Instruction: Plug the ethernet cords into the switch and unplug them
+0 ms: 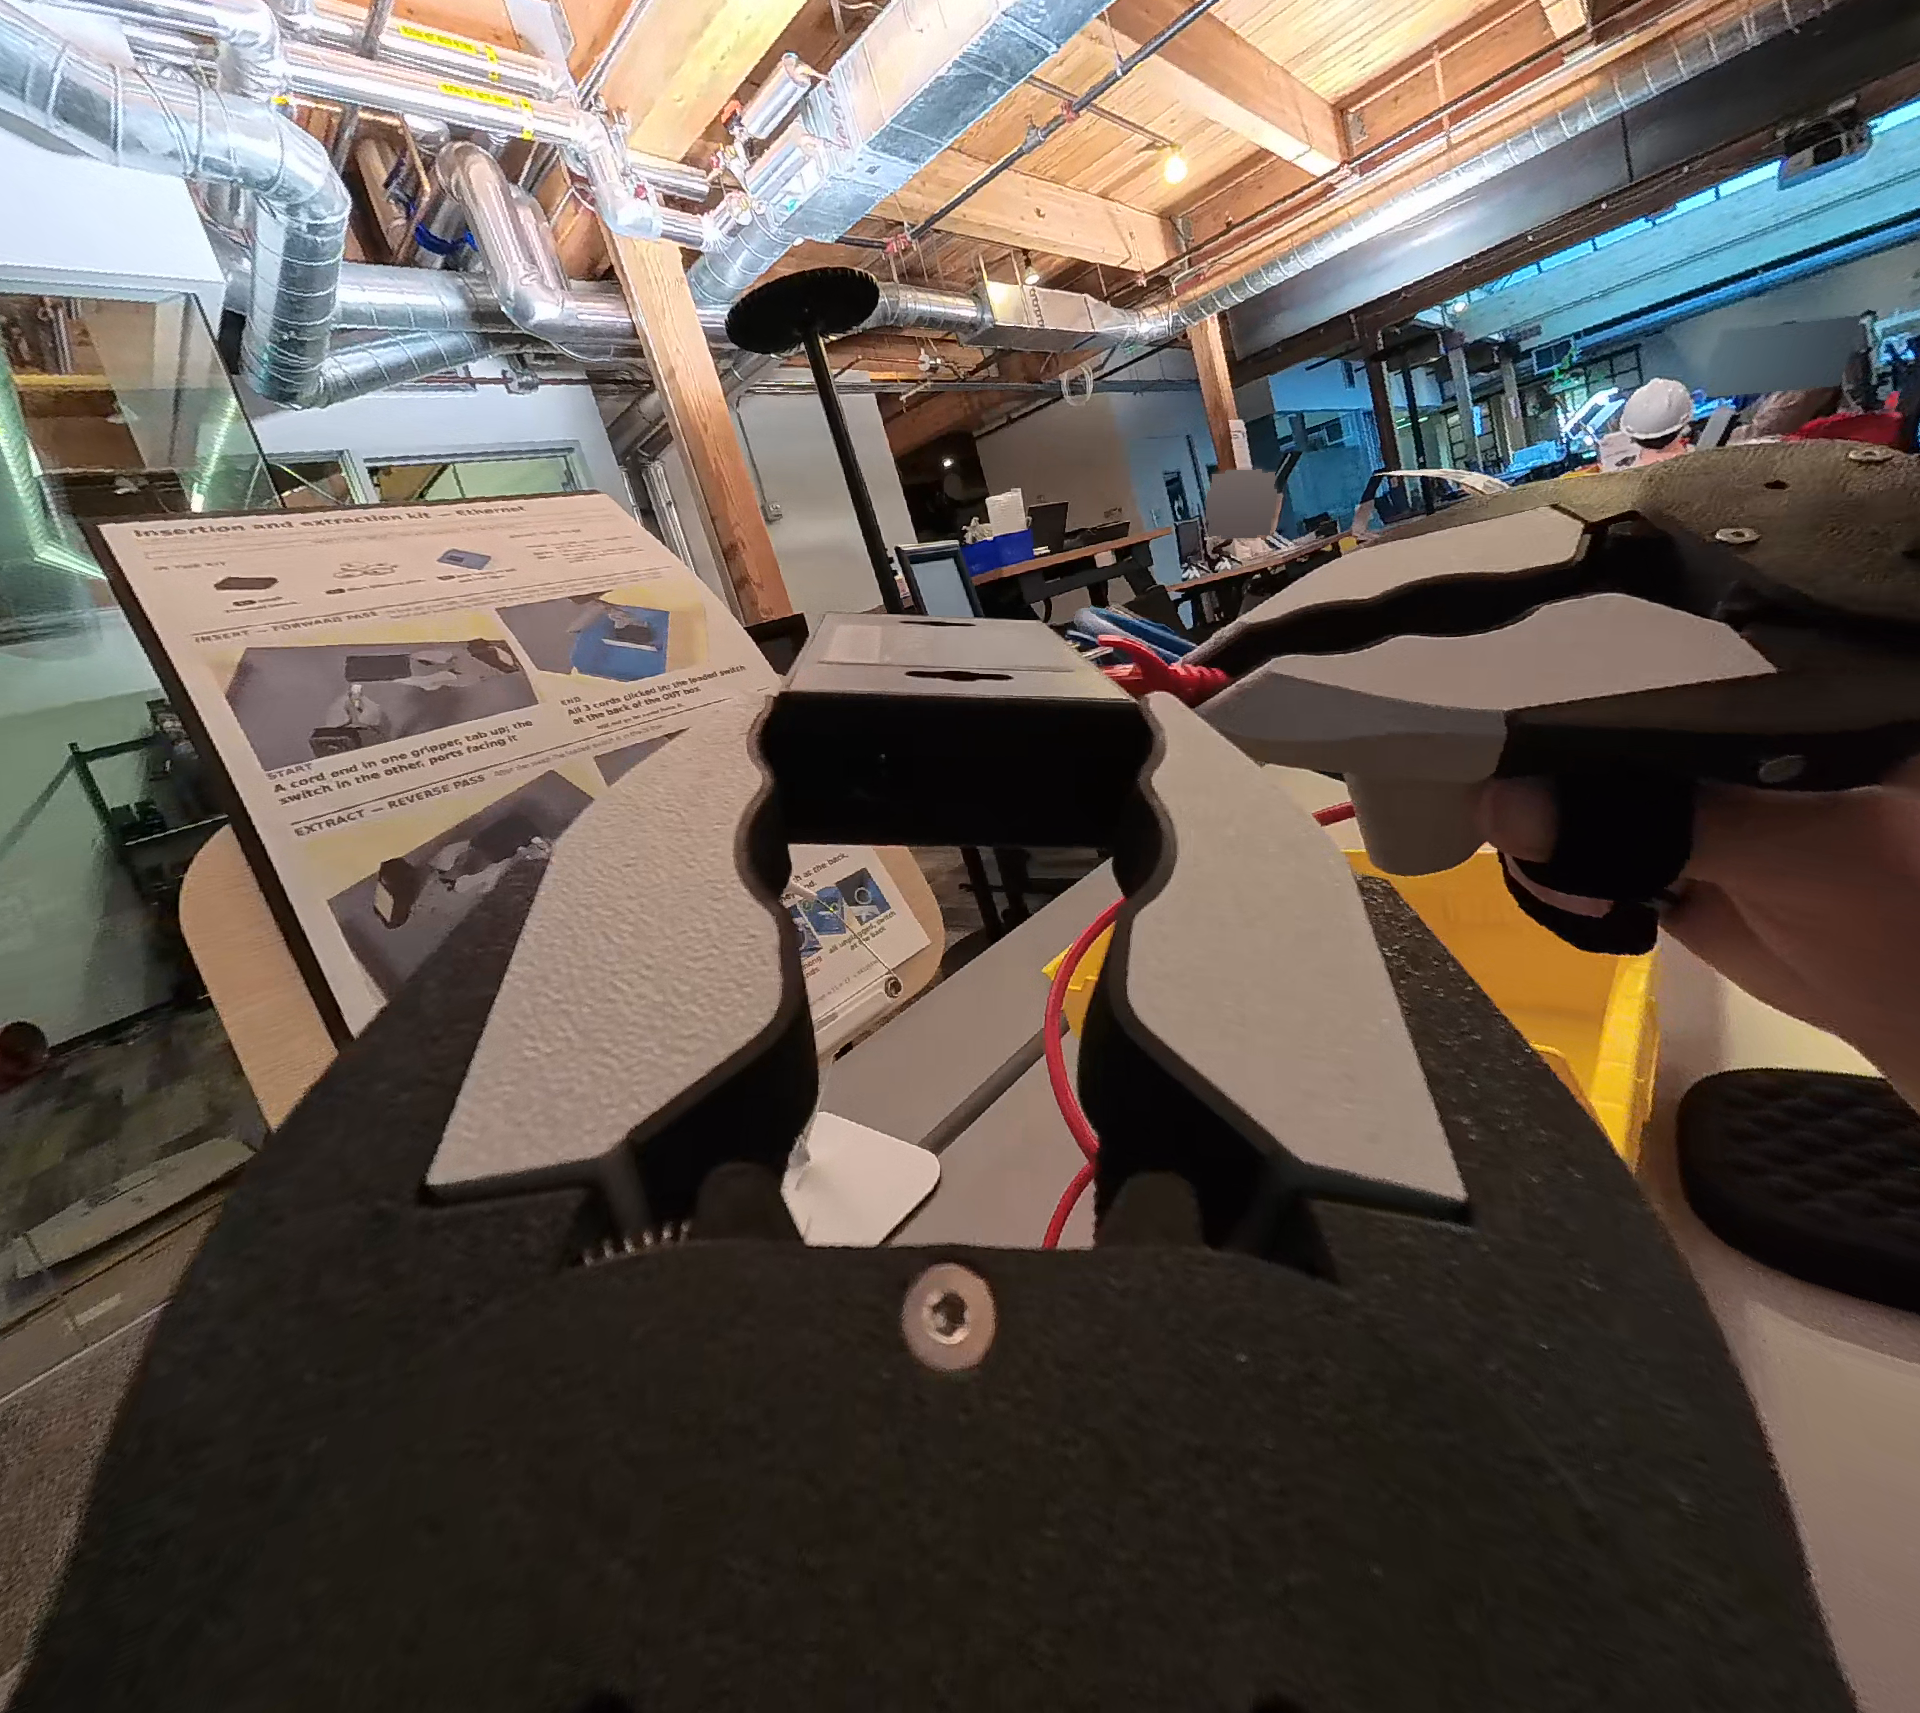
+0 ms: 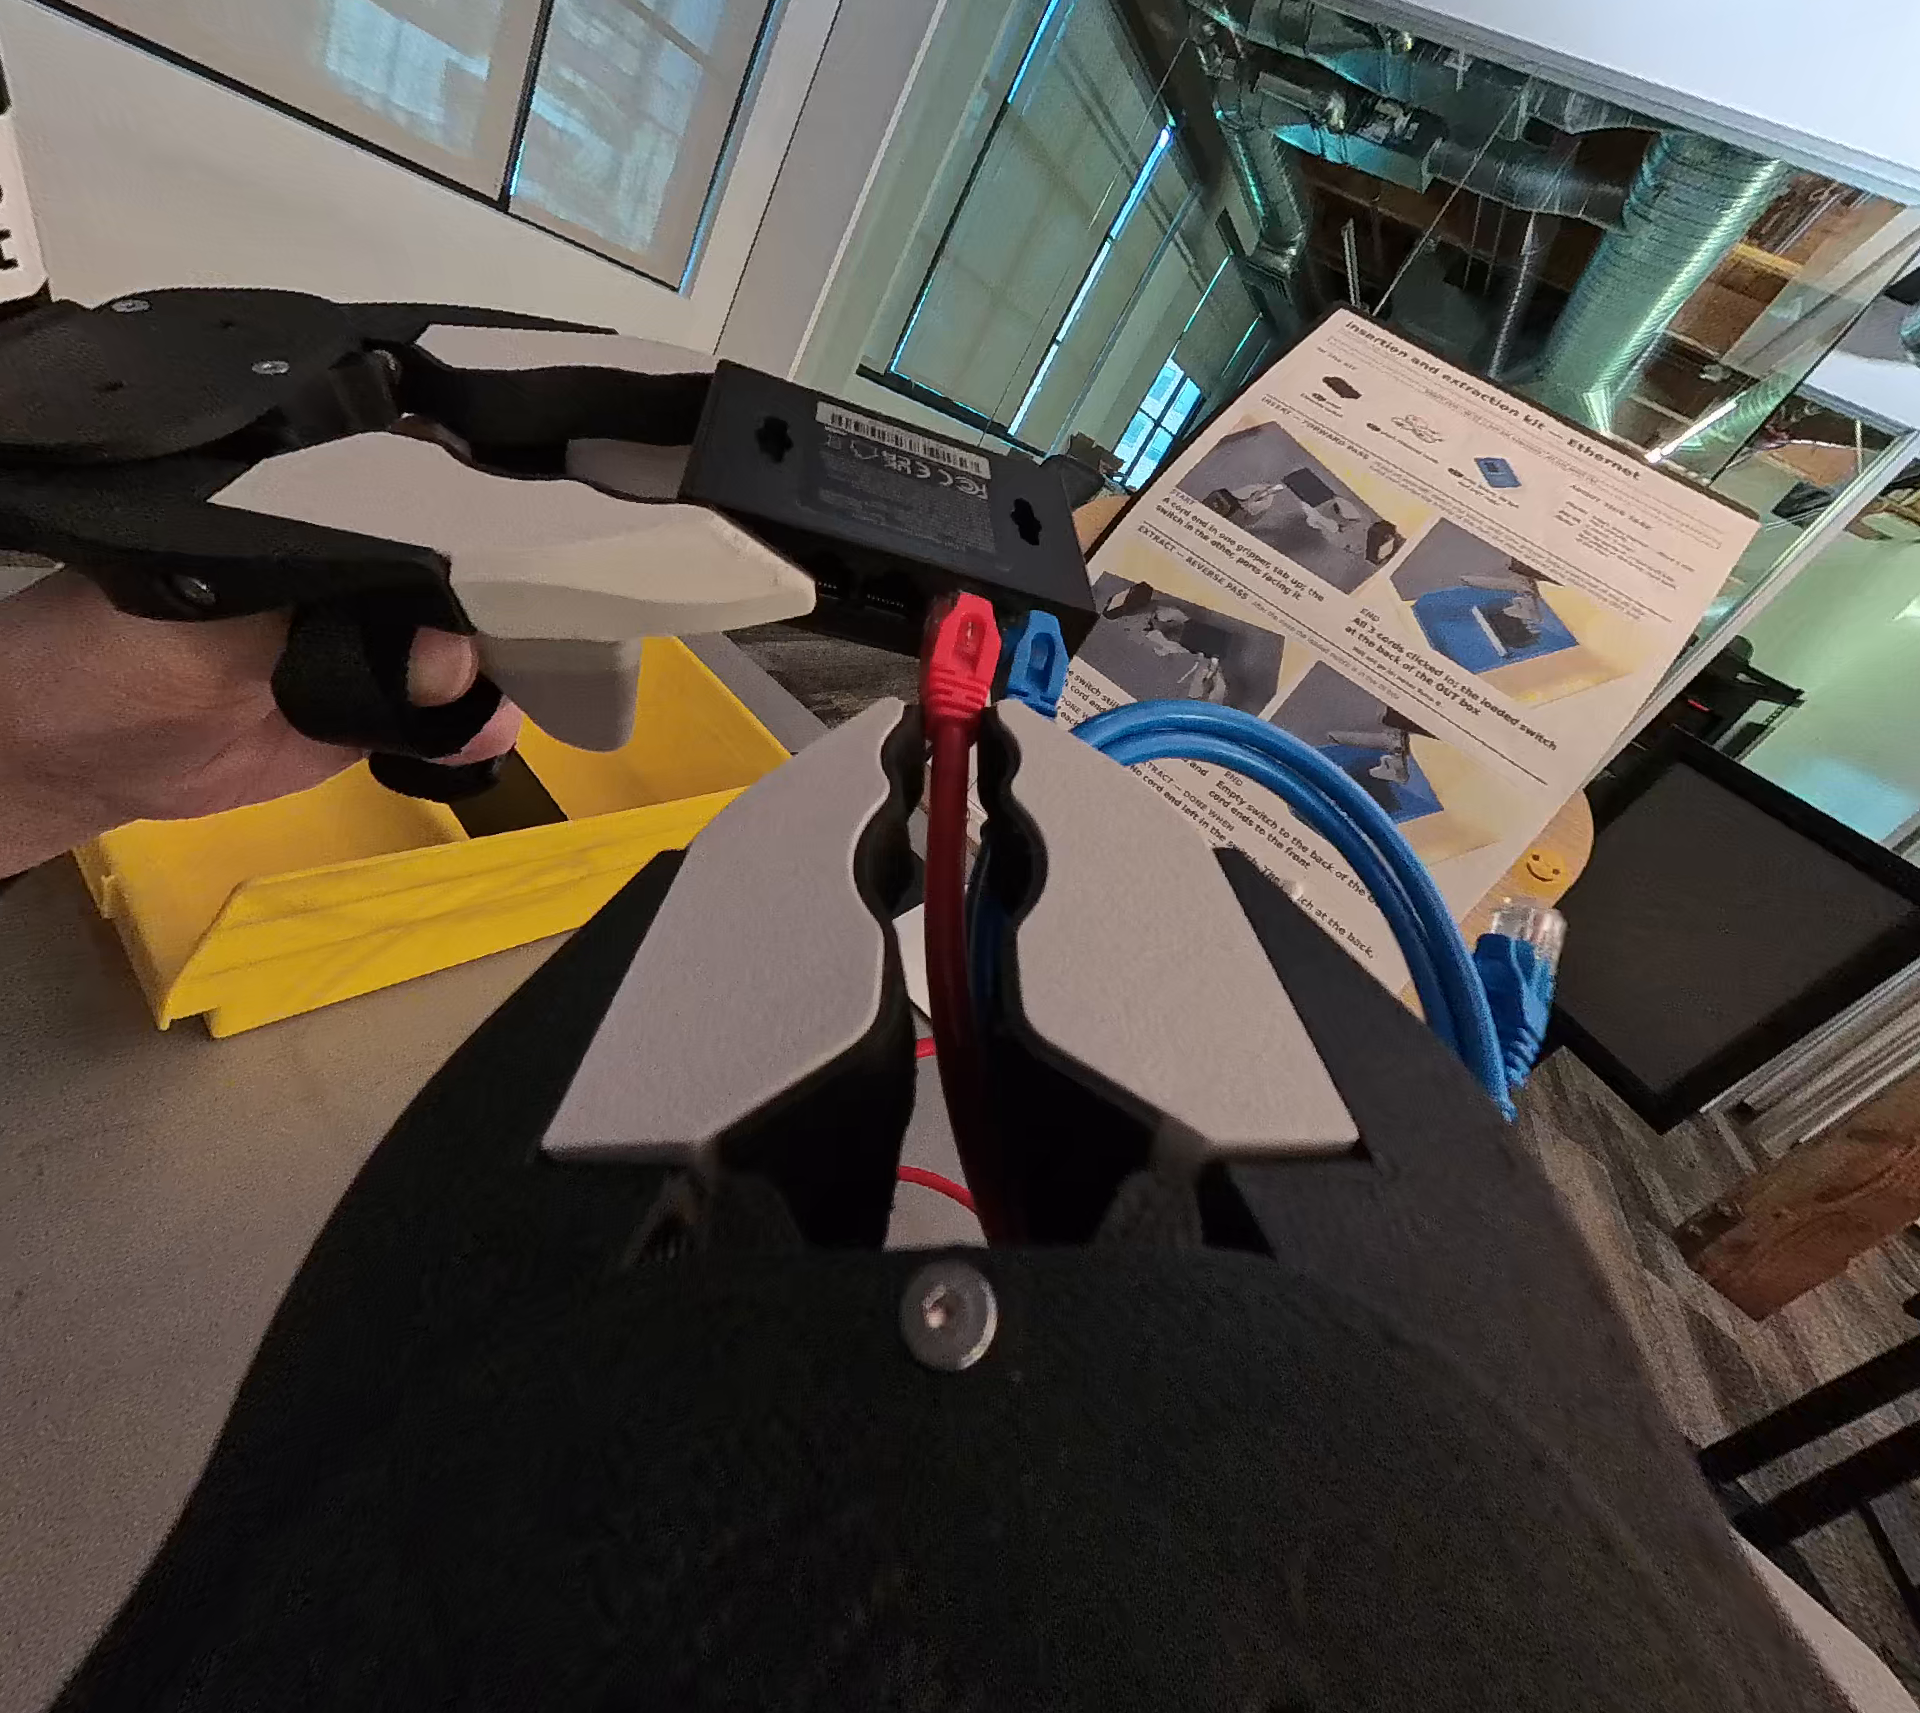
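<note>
open-plan industrial workspace, exposed timber ceiling [image 1: 1247, 63], silver ductwork [image 1: 997, 11], glass partitions [image 2: 1049, 209], desks with monitors [image 1: 1049, 541]

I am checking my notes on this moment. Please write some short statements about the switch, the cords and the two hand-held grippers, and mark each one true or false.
1. The left hand-held gripper holds the black switch. True.
2. The right hand-held gripper is shut on the blue cord. False: it is shut on the red cord.
3. The blue cord has one end at the switch. True.
4. The switch lies in the yellow bin. False: it is held above the table.
5. The instruction sheet lies flat. False: it stands tilted.
</note>
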`<state>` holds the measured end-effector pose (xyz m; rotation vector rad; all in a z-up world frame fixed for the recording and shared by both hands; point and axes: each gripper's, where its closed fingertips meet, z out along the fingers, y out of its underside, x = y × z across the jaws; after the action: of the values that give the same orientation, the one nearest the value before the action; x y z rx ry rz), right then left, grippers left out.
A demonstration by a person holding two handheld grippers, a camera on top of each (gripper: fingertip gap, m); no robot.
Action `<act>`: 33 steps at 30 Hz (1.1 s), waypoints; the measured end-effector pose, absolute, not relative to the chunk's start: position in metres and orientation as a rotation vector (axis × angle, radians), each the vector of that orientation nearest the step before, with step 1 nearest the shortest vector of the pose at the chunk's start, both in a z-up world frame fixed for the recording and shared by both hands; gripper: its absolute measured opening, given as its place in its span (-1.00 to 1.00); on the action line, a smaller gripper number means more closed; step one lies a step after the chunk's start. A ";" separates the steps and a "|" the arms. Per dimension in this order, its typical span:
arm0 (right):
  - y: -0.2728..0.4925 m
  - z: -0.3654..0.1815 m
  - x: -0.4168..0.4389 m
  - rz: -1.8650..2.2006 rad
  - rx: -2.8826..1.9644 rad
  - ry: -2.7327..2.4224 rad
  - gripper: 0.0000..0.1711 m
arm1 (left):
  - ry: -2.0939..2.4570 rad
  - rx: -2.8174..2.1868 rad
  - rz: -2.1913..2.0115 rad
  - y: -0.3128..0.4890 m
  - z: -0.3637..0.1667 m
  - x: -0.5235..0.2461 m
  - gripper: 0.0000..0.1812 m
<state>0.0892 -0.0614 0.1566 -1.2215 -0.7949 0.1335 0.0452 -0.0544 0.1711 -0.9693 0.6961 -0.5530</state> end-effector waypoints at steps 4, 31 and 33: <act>-0.062 0.156 0.089 0.135 -1.221 -0.813 -0.88 | 0.714 -0.963 -0.528 -0.056 0.172 0.045 -0.32; -0.054 0.156 0.089 0.187 -1.183 -0.826 -0.88 | 0.805 -0.934 -0.317 -0.074 0.180 0.049 -0.31; -0.055 0.157 0.085 0.196 -1.154 -0.817 -0.88 | 0.775 -0.962 -0.357 -0.076 0.184 0.046 -0.32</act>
<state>0.0848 -0.0554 0.1572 -1.1540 -0.8167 0.1958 0.0462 -0.0762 0.1842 -0.9619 0.7752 -0.3568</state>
